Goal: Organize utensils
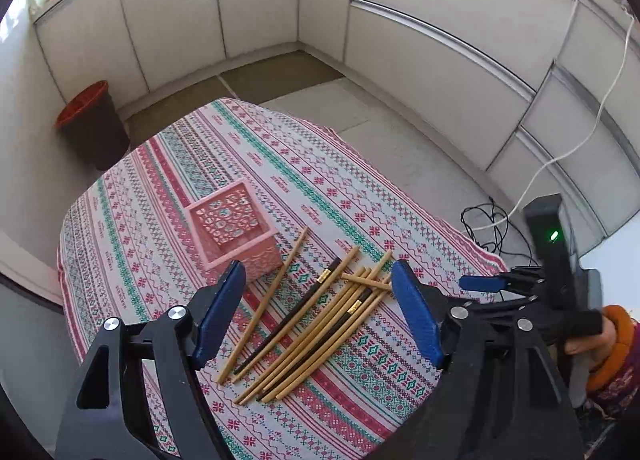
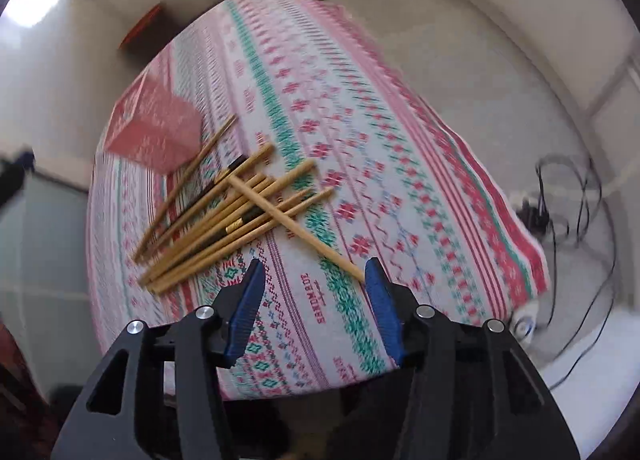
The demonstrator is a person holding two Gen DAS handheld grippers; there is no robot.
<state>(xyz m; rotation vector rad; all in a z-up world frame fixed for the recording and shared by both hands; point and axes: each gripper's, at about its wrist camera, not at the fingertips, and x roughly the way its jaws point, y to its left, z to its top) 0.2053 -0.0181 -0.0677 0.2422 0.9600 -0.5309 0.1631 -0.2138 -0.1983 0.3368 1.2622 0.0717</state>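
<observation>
Evidently early: the loose heap of bamboo and black chopsticks (image 1: 316,316) lies on the patterned-cloth worktop (image 1: 280,188), none yet in the pink perforated square holder (image 1: 234,234) just beyond, toward the far left edge. Left tongs (image 1: 316,312) gape wide over the heap, empty. Right tongs (image 2: 316,300) half apart, gripping nothing; one stray stick's tip meets a blue pad.

Soft daylight enters from the upper left of both views, glaring white there. The left wrist view is sharp; the right is motion-blurred. Edges bend fisheye-style, corners dark.
</observation>
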